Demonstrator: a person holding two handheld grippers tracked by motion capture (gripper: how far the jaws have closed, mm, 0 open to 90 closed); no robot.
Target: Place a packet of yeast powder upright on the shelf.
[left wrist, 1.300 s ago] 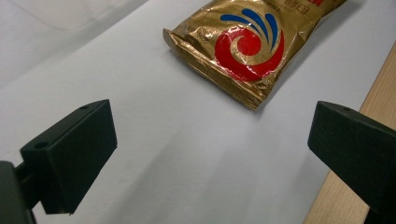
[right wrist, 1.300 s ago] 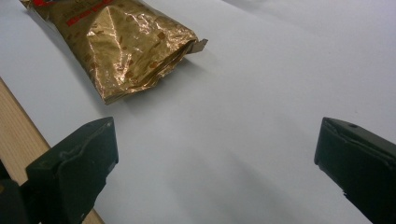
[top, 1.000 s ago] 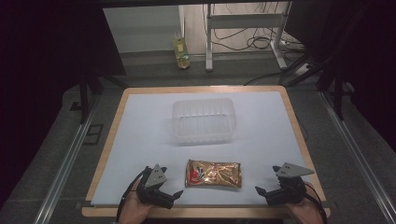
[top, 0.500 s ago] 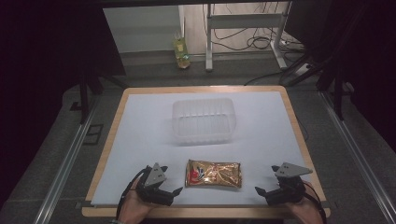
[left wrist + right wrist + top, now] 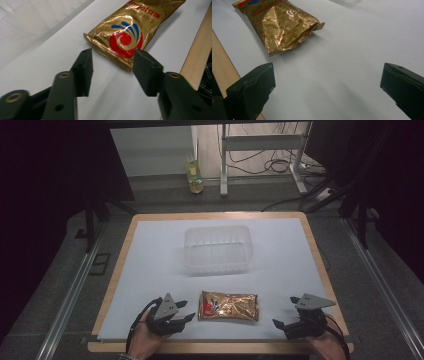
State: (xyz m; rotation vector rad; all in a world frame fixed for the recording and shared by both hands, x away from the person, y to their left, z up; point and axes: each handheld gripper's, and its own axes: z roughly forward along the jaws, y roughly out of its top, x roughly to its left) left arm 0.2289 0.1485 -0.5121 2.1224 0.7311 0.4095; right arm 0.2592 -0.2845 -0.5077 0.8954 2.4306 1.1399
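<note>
A gold foil snack bag (image 5: 228,305) with a red and blue swirl lies flat on the white sheet near the front edge. My left gripper (image 5: 186,311) sits just left of the gold foil snack bag (image 5: 130,32) and points at its end. The left gripper (image 5: 112,68) has just been closing its jaws; they stand part open with only bare sheet between them, short of the bag. My right gripper (image 5: 282,324) rests to the right of the gold foil snack bag (image 5: 279,25). The right gripper (image 5: 327,82) is wide open and holds nothing.
A clear plastic tub (image 5: 218,248) stands on the sheet beyond the bag, toward the middle. The white sheet covers a wooden board (image 5: 220,348), whose front edge runs close under both hands. A bottle (image 5: 194,176) and cables lie on the floor behind the table.
The left gripper's jaws have narrowed. Both hands, the bag and the tub stay where they were.
</note>
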